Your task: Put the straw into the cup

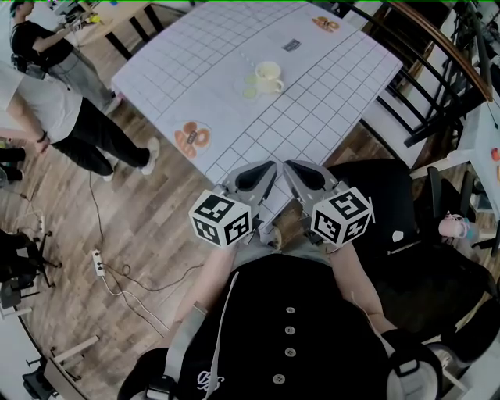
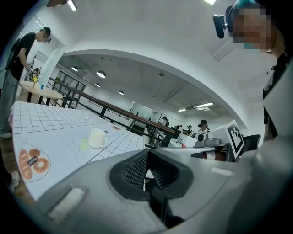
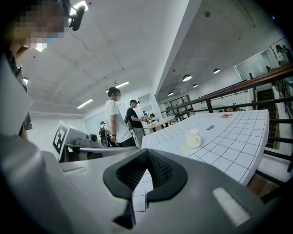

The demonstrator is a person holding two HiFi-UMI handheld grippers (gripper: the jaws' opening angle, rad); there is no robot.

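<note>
Grippers: two, both tucked against the wearer's torso at the near table edge. In its own view the left gripper (image 1: 267, 169) has its ribbed pads pressed together with nothing between them. Right gripper (image 1: 291, 169) is the same: pads meeting, empty. Marker cubes: two, the left cube (image 1: 221, 220) and the right cube (image 1: 341, 217). Each gripper view also catches the other gripper's cube at its edge.

One table (image 1: 336, 109) with a white grid cloth. On it, near to far:
- One bread-and-doughnut print (image 1: 192, 137) by the near left edge.
- One cream cup (image 1: 268, 76) mid-table, upright, well apart from both grippers. It touches a pale mat (image 1: 249, 84) on which I count two green dots.
- One small dark label (image 1: 292, 44).
- A second food print (image 1: 326, 23) at the far edge.

Straw (image 2: 89, 120): I see one thin clear line slanting up and left from the cup's rim in both gripper views. The head view is too coarse to show it, and I can't tell whether its lower end sits inside the cup.

Only the head view shows:
- The wood floor.
- One white power strip (image 1: 98, 263).
- One black chair (image 1: 406, 234) on the right.
- Two people (image 1: 55, 101) off the table's left side.

Only the gripper views show a black railing (image 3: 238, 98) past the table and the ceiling lights. The left gripper view adds several small figures far back.
</note>
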